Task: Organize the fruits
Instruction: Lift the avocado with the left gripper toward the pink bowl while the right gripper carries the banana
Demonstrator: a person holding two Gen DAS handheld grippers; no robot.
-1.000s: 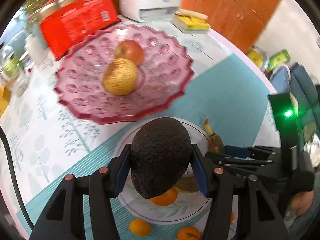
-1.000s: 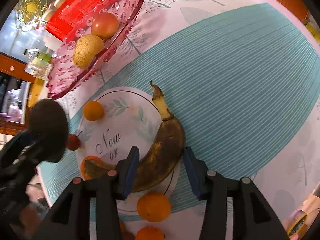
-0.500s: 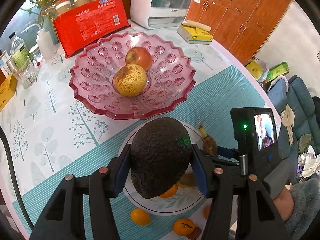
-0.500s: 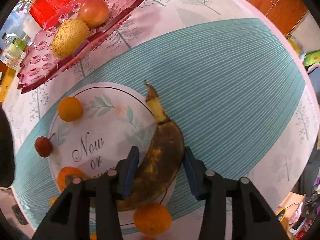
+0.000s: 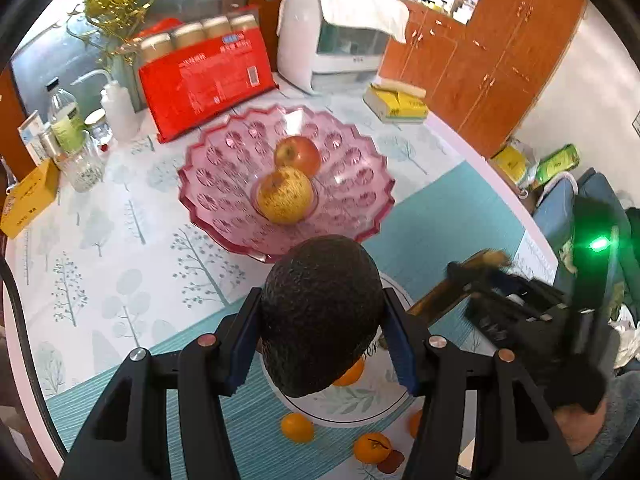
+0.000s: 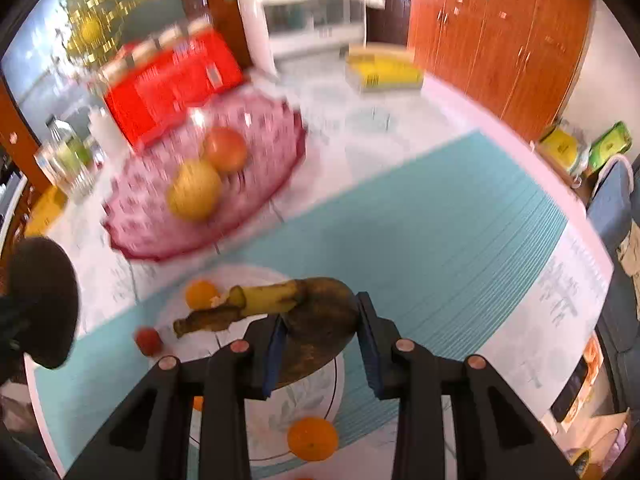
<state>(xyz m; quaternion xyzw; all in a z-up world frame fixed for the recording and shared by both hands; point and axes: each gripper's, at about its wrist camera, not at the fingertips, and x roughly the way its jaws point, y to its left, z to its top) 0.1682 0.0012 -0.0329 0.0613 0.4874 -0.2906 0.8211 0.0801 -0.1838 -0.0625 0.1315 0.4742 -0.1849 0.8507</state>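
In the left wrist view, our left gripper (image 5: 322, 344) pinches a dark avocado (image 5: 322, 316) between its 2 blue pads, and the fruit fills the gap fully. The avocado is held above the table, over the near edge of a white printed plate (image 5: 360, 404). At 12 o'clock from the avocado stands the pink glass bowl (image 5: 224, 184). In it lie 2 fruits, touching each other: a yellow speckled pear (image 5: 285, 195) near the middle and a red apple (image 5: 298, 156) at 12 o'clock from the pear.

At 3 o'clock from the avocado we see our right gripper (image 5: 472, 280), blurred, with a brown banana (image 5: 440, 298) between its fingers. In the right wrist view the right gripper (image 6: 322, 344) has its jaws closed on the thick dark part of the banana (image 6: 320, 312). The yellow stem end points toward 9 o'clock and a torn strip of peel hangs from it. The banana is above the plate (image 6: 304, 392).

Small oranges lie around: 1 orange (image 6: 201, 294) on the far part of the plate, another orange (image 6: 312, 439) at its near rim. A small red fruit (image 6: 148, 341) sits on the teal mat (image 6: 420, 240) at 9 o'clock from the plate. Behind the bowl stands a red package (image 5: 208, 80).
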